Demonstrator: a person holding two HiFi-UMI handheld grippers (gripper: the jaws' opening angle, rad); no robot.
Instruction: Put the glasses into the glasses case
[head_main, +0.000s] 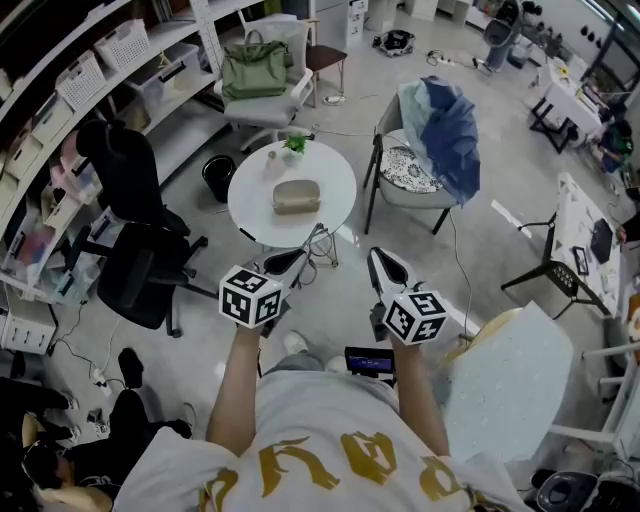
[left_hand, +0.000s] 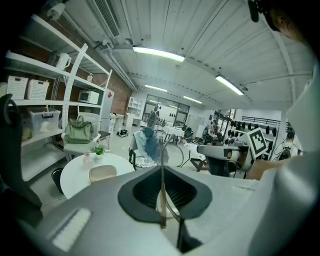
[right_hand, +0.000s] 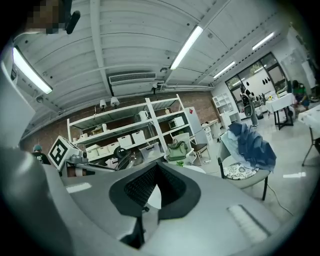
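A beige glasses case lies closed near the middle of a round white table; the left gripper view shows the case low at the left. My left gripper hangs above the table's near edge, shut on thin wire-framed glasses. In its own view a temple of the glasses runs upright between the jaws, with a lens ring beyond them. My right gripper hovers beside it to the right, off the table, and its jaws meet at the tips with nothing in them.
A small potted plant and a little bottle stand at the table's far edge. Around the table are a black office chair, a chair with a green bag and a chair draped in blue cloth. Shelves line the left.
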